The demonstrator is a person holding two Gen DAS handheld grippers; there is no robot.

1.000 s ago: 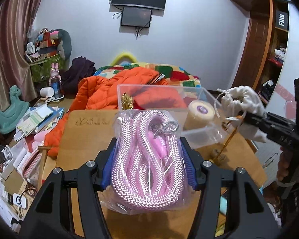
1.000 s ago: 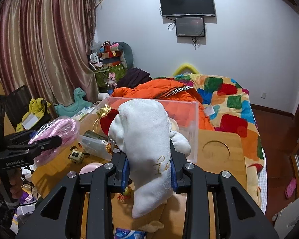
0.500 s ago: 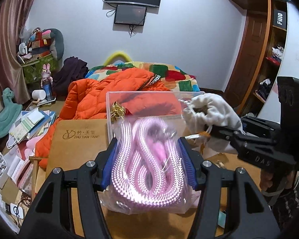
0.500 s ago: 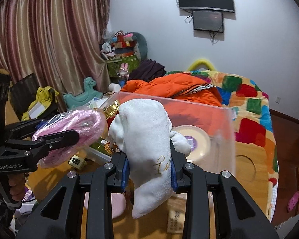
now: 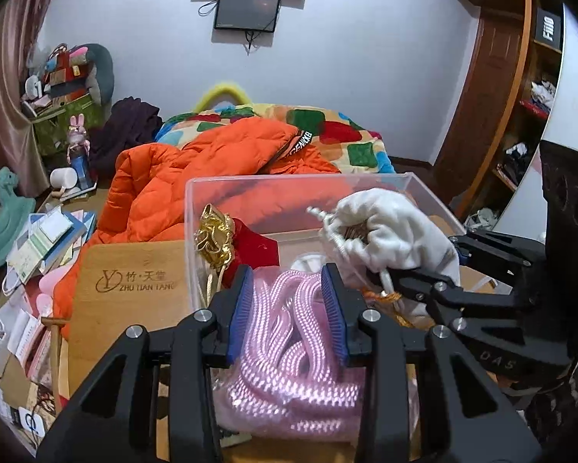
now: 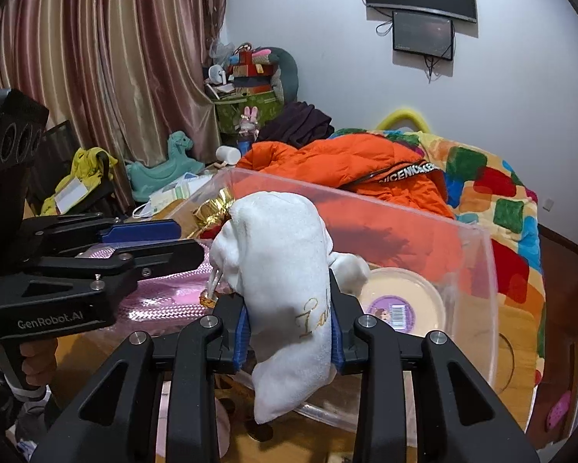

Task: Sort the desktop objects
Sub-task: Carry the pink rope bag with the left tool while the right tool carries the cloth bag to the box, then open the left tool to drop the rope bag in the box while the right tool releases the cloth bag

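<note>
My left gripper (image 5: 289,308) is shut on a bagged coil of pink rope (image 5: 289,351), held at the near edge of the clear plastic box (image 5: 289,185). It also shows in the right wrist view (image 6: 154,239), with the rope (image 6: 165,301) under it. My right gripper (image 6: 289,332) is shut on a white drawstring pouch (image 6: 285,270), held over the box (image 6: 477,270). The pouch (image 5: 389,227) and right gripper (image 5: 423,270) show at right in the left wrist view. A red pouch with a gold bow (image 5: 215,235) and a round cream tub (image 6: 400,301) lie in the box.
The box stands on a wooden table (image 5: 127,281). An orange jacket (image 5: 211,169) and a patchwork bed (image 5: 327,131) lie behind it. Books and papers (image 5: 46,239) clutter the floor at left. A wardrobe (image 5: 501,96) stands at right.
Both grippers have moved forward to the box with their loads. The rope coil has dropped lower between my left fingers, and the pouch now hangs over the box interior.
</note>
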